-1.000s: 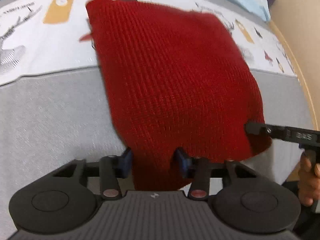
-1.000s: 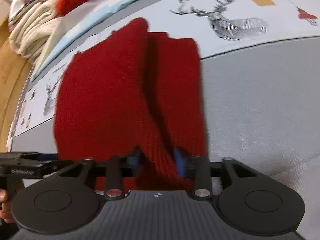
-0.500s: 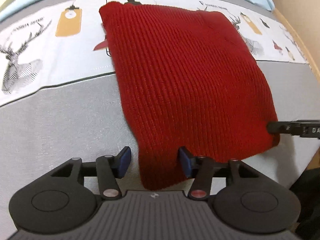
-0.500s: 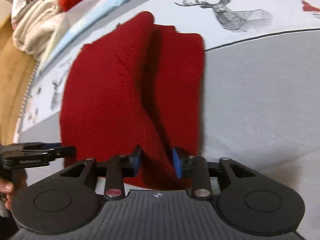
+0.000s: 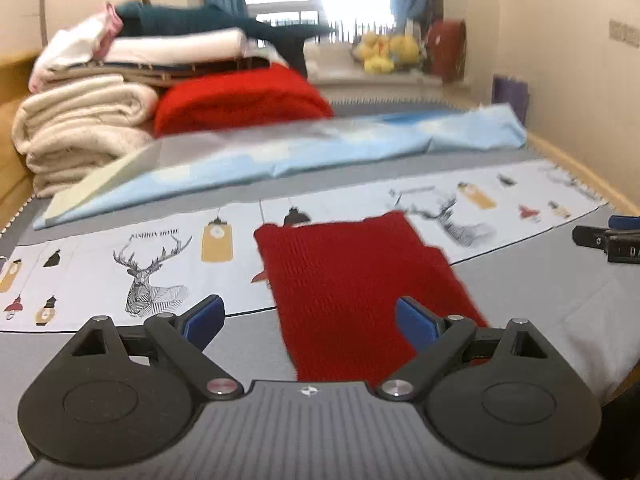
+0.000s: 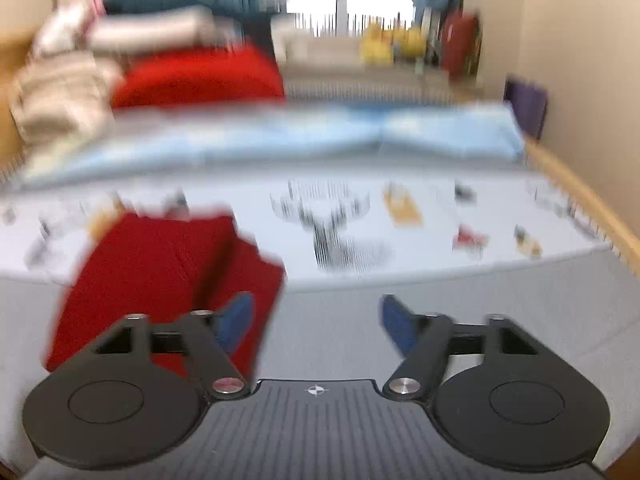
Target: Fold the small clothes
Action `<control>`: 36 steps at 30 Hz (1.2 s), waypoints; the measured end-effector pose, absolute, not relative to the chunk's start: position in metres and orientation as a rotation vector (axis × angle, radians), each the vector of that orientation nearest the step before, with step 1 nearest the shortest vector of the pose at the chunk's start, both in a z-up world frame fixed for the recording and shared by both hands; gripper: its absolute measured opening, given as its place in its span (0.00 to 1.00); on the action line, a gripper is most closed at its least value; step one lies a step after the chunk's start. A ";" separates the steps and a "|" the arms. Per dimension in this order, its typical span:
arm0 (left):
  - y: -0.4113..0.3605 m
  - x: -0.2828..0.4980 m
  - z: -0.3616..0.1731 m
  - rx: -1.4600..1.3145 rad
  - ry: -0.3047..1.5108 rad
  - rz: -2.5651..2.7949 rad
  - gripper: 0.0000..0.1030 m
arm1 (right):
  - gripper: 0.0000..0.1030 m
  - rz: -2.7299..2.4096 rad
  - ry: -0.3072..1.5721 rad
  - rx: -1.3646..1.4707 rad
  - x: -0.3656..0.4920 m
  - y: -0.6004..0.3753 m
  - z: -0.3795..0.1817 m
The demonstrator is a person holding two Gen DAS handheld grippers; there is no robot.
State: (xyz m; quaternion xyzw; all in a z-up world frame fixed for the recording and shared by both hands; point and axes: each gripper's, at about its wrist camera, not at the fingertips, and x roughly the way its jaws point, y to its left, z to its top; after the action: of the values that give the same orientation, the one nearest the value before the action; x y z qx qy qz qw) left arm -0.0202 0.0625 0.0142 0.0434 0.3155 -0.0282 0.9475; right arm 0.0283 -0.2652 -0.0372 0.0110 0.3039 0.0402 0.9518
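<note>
Red knit (image 5: pixel 360 280) flat on bed – both jaws just opened, empty

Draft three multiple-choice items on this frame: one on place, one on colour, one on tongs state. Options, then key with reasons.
1. Where does the red knit garment lie?
A. on the bedspread, across its grey and printed parts
B. on the cream blanket stack
C. on the window sill

2. What colour are the pads of the left tongs?
A. green
B. blue
C. white

3. How do both tongs stand?
A. both shut on the garment
B. one open, one shut
C. both open, nothing between the pads

A: it lies flat, its far edge on the deer print.
B: blue pads show on both fingers.
C: left and right tongs have just been opening; pads apart, garment released.
</note>
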 end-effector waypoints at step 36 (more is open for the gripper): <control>0.029 -0.083 -0.058 -0.094 0.751 0.099 0.99 | 0.99 0.158 0.619 -0.002 -0.065 -0.176 -0.059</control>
State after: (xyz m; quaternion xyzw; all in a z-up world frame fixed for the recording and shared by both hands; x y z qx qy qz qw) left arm -0.0832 0.0287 -0.0584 -0.0461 0.3667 0.0482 0.9280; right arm -0.0653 -0.1760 -0.0593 -0.0009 0.3045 0.0779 0.9493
